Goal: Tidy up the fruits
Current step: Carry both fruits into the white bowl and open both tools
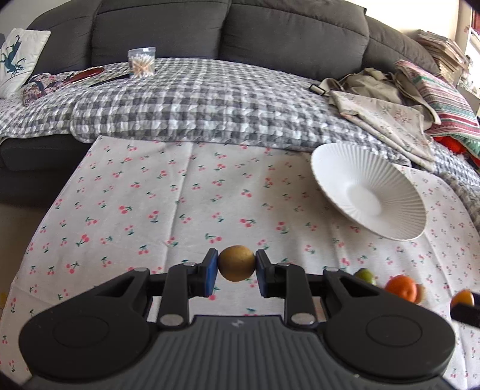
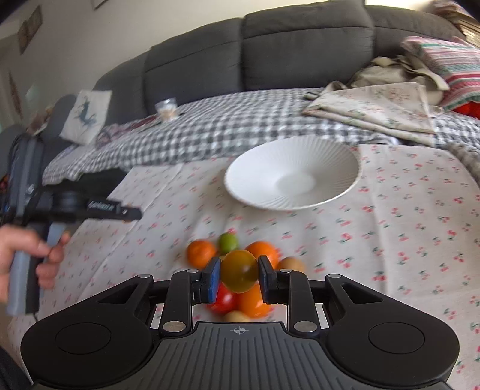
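While each gripper clamps a fruit, white plate [image 2: 292, 177] sits beyond.

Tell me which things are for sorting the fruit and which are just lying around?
For the job:
- brown fruit in the left gripper
- yellowish fruit in the right gripper
- fruit pile on the cherry-print cloth
- white ribbed plate

Just lying about:
- checked blanket
- cotton swab box
- deer cushion
- folded floral fabric
- grey sofa
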### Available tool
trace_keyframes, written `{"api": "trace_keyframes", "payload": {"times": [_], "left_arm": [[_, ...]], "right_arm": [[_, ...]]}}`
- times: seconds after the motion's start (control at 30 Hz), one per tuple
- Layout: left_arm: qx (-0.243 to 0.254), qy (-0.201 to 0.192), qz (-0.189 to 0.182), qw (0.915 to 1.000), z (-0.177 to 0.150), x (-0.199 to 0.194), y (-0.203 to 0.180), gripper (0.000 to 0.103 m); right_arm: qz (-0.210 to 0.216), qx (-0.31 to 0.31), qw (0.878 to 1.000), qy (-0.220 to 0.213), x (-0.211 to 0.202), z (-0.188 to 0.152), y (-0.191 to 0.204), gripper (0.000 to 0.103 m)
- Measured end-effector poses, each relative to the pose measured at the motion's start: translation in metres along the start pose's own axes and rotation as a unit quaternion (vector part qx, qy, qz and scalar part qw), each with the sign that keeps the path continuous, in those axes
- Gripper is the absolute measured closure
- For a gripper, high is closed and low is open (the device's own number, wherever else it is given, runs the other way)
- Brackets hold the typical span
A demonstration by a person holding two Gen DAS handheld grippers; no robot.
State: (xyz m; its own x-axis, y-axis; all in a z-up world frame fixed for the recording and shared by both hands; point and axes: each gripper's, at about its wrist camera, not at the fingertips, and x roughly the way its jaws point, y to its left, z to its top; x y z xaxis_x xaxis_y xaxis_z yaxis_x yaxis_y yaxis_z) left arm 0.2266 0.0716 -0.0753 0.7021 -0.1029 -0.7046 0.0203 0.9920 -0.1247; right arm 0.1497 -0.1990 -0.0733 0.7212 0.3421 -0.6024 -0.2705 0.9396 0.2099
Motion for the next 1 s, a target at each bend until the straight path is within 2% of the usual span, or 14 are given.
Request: {"api": "trace_keyframes", "payload": {"times": [0.23, 0.53, 0.73, 0.9, 1.0], "left_arm": [[0.019, -0.015, -0.032, 0.9992, 0.009, -0.006, -0.027, 0.078], [0.057, -0.040, -0.064, 0.9955, 0.030, 0.002, -0.069, 0.078], [0.075, -0.048, -0.073, 0.9933, 0.043, 0.022, -0.090, 0.078], [0.091, -0.051, -0.072, 0.9919, 0.046, 0.041, -0.103, 0.078], [0.084, -0.044, -0.069, 0.9931, 0.049, 0.053, -0.102, 0.078]], "right_arm": [[-0.017, 0.023, 1.000, -0.010, 0.006, 0.024, -0.034, 0.078], [-0.035, 0.036, 0.999, -0.015, 0.039, 0.062, -0.067, 0.078], [-0.033, 0.040, 0.999, -0.015, 0.066, 0.084, -0.078, 0.078], [-0.030, 0.036, 0.999, -0.015, 0.082, 0.089, -0.081, 0.078], [-0.028, 0.032, 0.999, -0.013, 0.089, 0.089, -0.082, 0.078]]}}
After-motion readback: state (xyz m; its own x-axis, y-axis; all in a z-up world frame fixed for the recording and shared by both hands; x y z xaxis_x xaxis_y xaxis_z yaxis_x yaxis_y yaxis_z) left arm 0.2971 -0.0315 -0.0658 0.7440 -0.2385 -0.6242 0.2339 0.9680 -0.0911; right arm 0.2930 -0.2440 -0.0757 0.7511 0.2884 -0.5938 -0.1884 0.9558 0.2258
